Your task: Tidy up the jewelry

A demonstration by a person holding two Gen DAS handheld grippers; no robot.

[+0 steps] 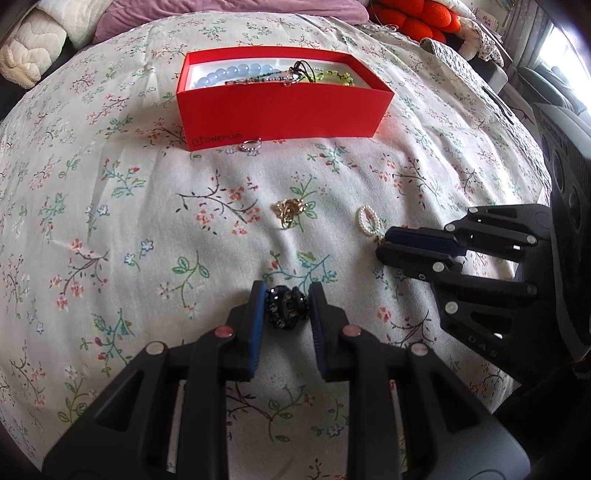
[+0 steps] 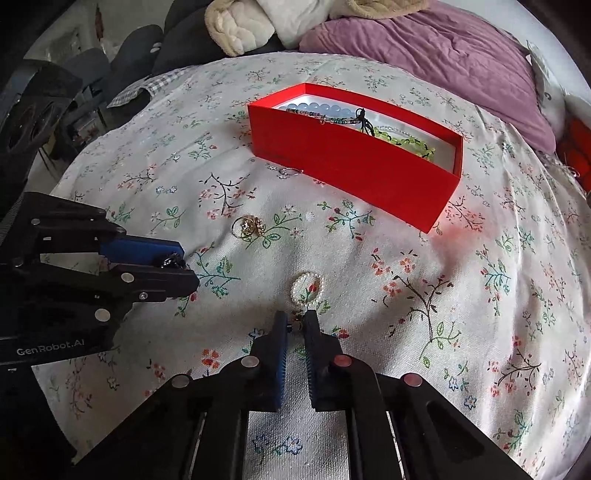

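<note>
My left gripper (image 1: 286, 297) is shut on a black beaded piece (image 1: 286, 308), low over the floral bedsheet; the piece also shows at the left gripper (image 2: 184, 266) in the right wrist view. A pearl loop (image 2: 307, 288) lies on the sheet, and its small dangling end sits pinched between the tips of my right gripper (image 2: 295, 318). The left wrist view shows the right gripper (image 1: 384, 245) shut at the pearl loop (image 1: 368, 219). A gold cluster (image 1: 290, 212) lies loose. The red box (image 1: 280, 110) holds blue, green and mixed bead strings.
A small silver ring (image 1: 251, 144) lies against the box's front wall. A purple pillow (image 2: 443, 48) and cream blankets (image 2: 240, 26) are at the bed's far end, an orange cushion (image 1: 417, 14) at a corner. Dark chairs (image 2: 122, 62) stand beside the bed.
</note>
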